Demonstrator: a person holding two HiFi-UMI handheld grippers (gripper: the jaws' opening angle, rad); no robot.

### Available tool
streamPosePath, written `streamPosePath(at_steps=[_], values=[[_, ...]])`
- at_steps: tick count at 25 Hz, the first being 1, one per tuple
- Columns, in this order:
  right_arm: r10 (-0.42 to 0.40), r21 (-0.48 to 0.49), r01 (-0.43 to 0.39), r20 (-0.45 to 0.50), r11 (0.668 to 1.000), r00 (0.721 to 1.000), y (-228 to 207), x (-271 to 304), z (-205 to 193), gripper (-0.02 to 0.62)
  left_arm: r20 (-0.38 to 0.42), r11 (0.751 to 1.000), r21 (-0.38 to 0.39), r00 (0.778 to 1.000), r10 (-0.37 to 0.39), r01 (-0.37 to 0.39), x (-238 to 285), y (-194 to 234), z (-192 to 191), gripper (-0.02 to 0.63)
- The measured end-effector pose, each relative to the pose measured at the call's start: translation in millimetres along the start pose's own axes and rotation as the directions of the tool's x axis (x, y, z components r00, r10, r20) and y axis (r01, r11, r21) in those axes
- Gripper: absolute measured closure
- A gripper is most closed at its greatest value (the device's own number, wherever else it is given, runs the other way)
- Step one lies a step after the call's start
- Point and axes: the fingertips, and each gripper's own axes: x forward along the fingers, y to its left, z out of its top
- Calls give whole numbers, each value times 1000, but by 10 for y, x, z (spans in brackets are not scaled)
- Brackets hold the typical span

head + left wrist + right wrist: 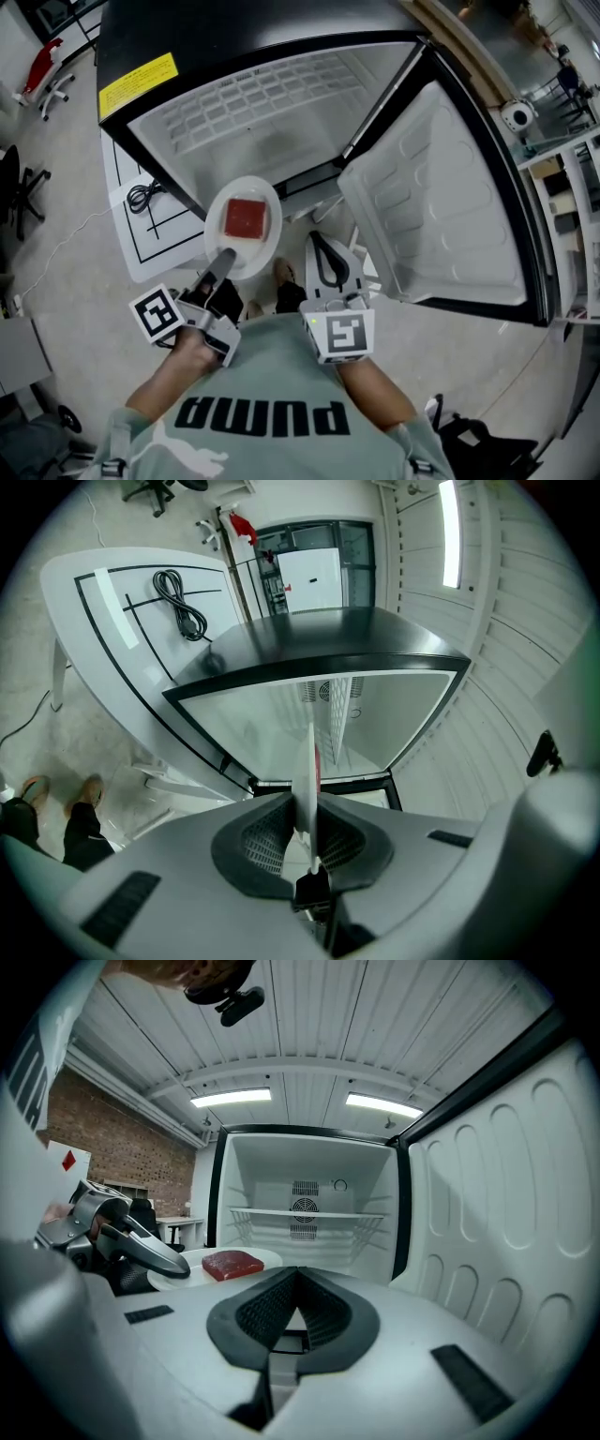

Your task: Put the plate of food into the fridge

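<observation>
Between the left tool's (pixel 306 797) jaws, plate (pixel 307 752) shows edge-on; overhead, round.

Grey concrete floor (pixel 75 319). At left, a white desk (pixel 120 234) marked with black lines, with a coiled black cable (pixel 142 196) on it. Black office chair (pixel 17 187) further left. Brick wall (pixel 112 1138) on one side. White ribbed ceiling (pixel 300 1026), two strip lights (pixel 231 1097) lit. Shelving rack (pixel 572 192) far right.
</observation>
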Motion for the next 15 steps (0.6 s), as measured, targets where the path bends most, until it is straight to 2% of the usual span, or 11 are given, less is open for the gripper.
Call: streamPosePath(at_steps=[15], values=[[87,-36,-87,-8,996,996,-508,645,-25,591,91,1000,-9,996,1,0,790,91,170,568]])
